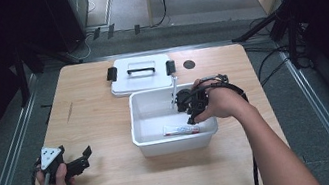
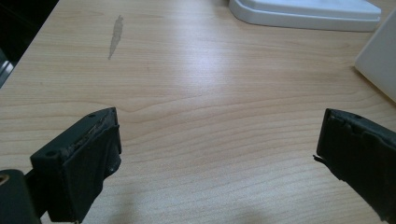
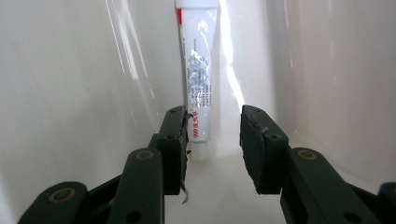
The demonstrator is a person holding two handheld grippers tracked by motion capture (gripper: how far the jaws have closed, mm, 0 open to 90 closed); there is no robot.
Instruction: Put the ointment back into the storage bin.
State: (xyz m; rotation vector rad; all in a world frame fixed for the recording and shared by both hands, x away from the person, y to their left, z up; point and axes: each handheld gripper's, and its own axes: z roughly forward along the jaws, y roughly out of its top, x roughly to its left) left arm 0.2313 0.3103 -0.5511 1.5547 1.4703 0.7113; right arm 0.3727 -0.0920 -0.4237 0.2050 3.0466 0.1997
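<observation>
Seen from the high view, a white plastic bin (image 1: 140, 127) sits mid-tabletop (image 1: 111, 182), its lid (image 1: 142, 78) lying flat just behind it. A white ointment tube (image 1: 181, 129) lies on the bin's floor along the near wall. The right tongs (image 1: 190, 111) reach down inside the bin, just above the tube's right end, while the left tongs (image 1: 85, 159) rest on the wood well to the bin's left, in the person's left hand (image 1: 55, 184).

In the left gripper view, the left tongs (image 2: 217, 149) stand wide apart over bare wood, gripping nothing; the bin's corner (image 2: 380, 60) is to their right.

In the right gripper view, the right tongs (image 3: 214, 144) are partly apart and empty, and the tube (image 3: 198, 70) lies just ahead, its capped end beside the left jaw. The tube looks light, soft and glossy, likely to dent or slip; a gentle pinch across its firmer shoulder near the cap seems the safest hold.
</observation>
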